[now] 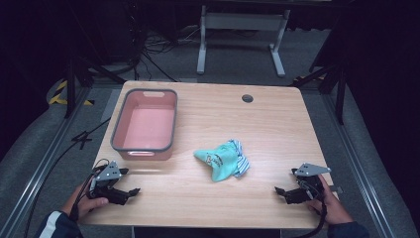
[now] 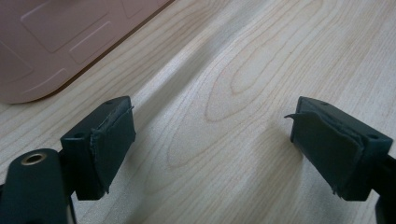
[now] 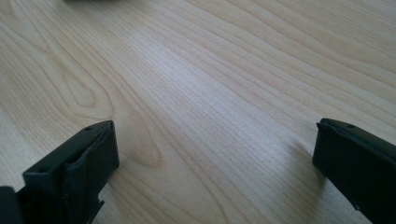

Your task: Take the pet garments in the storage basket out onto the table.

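Both tongs are resting low at the near edge of the table (image 1: 277, 119), jaws standing wide with nothing between them: left tongs (image 1: 130, 193) at the near left corner, right tongs (image 1: 281, 191) at the near right. The left gripper view is showing bare wood grain between its pads (image 2: 112, 144), with a corner of the pink bin (image 2: 56, 42) just beyond. The crumpled teal cloth (image 1: 221, 159), seemingly small socks or a little garment with a striped piece tucked at its right, is lying near the middle of the table, well apart from both tongs and just right of the pink bin (image 1: 144, 124). It is looking soft, light and floppy; it will likely sag and trail when lifted, so pinching a raised fold near the bunched middle seems safer than an edge. The bin is sitting open and empty at the left. Nothing is standing between the tongs and the cloth; a cable hole (image 1: 247, 98) is lying far back.
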Demonstrator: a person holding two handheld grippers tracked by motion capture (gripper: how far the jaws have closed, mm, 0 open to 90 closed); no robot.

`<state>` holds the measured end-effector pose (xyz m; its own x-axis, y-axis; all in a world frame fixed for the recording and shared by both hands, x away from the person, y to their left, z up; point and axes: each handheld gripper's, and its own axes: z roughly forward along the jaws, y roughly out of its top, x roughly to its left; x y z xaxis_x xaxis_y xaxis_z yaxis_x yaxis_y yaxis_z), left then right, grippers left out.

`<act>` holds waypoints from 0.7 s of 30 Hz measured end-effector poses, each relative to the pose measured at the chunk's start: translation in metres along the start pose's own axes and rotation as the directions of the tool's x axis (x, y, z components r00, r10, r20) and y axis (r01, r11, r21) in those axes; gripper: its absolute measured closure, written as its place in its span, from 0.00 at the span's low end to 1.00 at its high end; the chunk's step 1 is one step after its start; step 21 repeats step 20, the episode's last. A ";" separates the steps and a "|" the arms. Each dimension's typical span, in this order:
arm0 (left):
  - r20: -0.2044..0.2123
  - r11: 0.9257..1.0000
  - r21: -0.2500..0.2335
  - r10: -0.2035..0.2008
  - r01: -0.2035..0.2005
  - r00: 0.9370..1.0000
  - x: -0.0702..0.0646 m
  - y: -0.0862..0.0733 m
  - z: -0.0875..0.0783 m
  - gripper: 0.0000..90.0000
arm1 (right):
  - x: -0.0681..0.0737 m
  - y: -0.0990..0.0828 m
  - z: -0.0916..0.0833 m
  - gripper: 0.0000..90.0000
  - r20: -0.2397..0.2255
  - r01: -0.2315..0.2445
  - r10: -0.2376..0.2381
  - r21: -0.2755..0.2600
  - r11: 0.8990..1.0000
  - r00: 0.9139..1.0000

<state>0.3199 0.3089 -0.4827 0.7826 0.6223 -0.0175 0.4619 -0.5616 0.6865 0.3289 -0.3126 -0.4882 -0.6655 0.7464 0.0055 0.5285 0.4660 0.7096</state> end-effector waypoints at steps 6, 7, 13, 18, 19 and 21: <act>0.000 1.000 0.001 0.000 0.000 1.000 0.000 0.000 0.000 0.15 | 0.000 0.000 0.000 0.01 0.000 0.000 0.000 0.000 1.000 1.000; 0.000 1.000 0.001 0.000 0.000 1.000 0.000 0.000 0.000 0.15 | 0.000 0.000 0.000 0.01 0.000 0.000 0.000 0.000 1.000 1.000; -0.002 1.000 0.000 -0.003 0.003 1.000 0.000 0.000 0.001 0.14 | 0.000 0.000 0.000 0.01 0.000 0.000 0.000 0.000 1.000 1.000; -0.005 1.000 0.000 -0.006 0.006 1.000 0.000 0.001 0.001 0.14 | 0.000 0.000 0.000 0.01 0.000 0.000 0.000 0.000 1.000 1.000; -0.006 1.000 0.000 -0.005 0.005 1.000 0.000 0.001 0.001 0.14 | 0.000 0.000 0.000 0.01 0.000 0.000 0.000 0.000 1.000 1.000; -0.002 1.000 0.000 -0.007 0.007 1.000 0.000 0.001 0.001 0.13 | 0.000 0.000 0.000 0.01 0.000 0.000 0.000 0.000 1.000 1.000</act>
